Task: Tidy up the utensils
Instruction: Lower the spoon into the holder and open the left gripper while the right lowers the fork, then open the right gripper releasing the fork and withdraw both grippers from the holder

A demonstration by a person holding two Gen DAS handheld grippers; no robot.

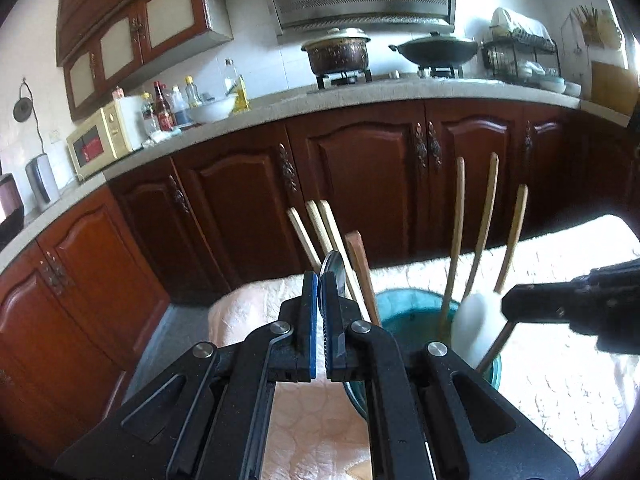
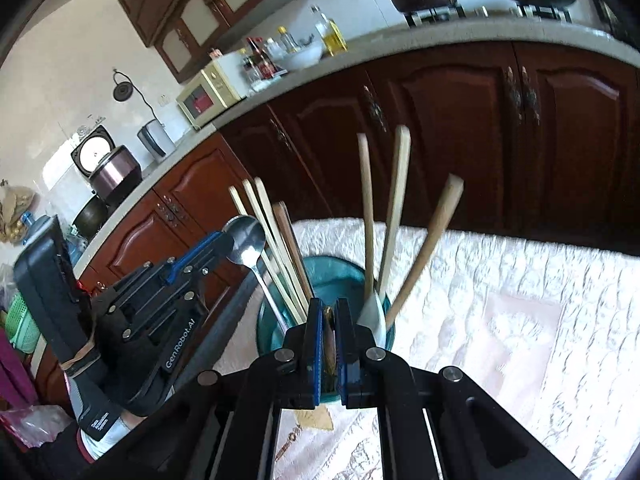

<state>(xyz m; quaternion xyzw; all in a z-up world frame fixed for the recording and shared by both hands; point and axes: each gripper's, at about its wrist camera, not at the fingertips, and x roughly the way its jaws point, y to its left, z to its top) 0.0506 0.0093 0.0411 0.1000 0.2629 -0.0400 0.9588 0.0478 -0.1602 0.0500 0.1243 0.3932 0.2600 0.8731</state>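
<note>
A teal glass cup (image 1: 404, 304) (image 2: 328, 272) stands on the quilted tablecloth. It holds pale chopsticks (image 1: 320, 232) (image 2: 264, 232), a dark brown stick (image 1: 360, 264) and three longer wooden handles (image 1: 486, 216) (image 2: 396, 200). My left gripper (image 1: 319, 280) (image 2: 226, 242) is shut on a metal spoon (image 1: 335, 270) (image 2: 246, 236), whose handle slants down into the cup. My right gripper (image 2: 329, 304) (image 1: 508, 306) hovers at the cup's near rim, shut on a thin brown wooden utensil (image 2: 329, 336) seen end-on. A white spoon bowl (image 1: 480, 320) (image 2: 374, 316) shows blurred beside it.
The pale quilted tablecloth (image 1: 560, 380) (image 2: 520, 300) spreads out right of the cup. Beyond the table's edge run dark wooden cabinets (image 1: 360, 160) under a counter with a microwave (image 1: 100, 136), bottles, a pot (image 1: 340, 54) and a wok.
</note>
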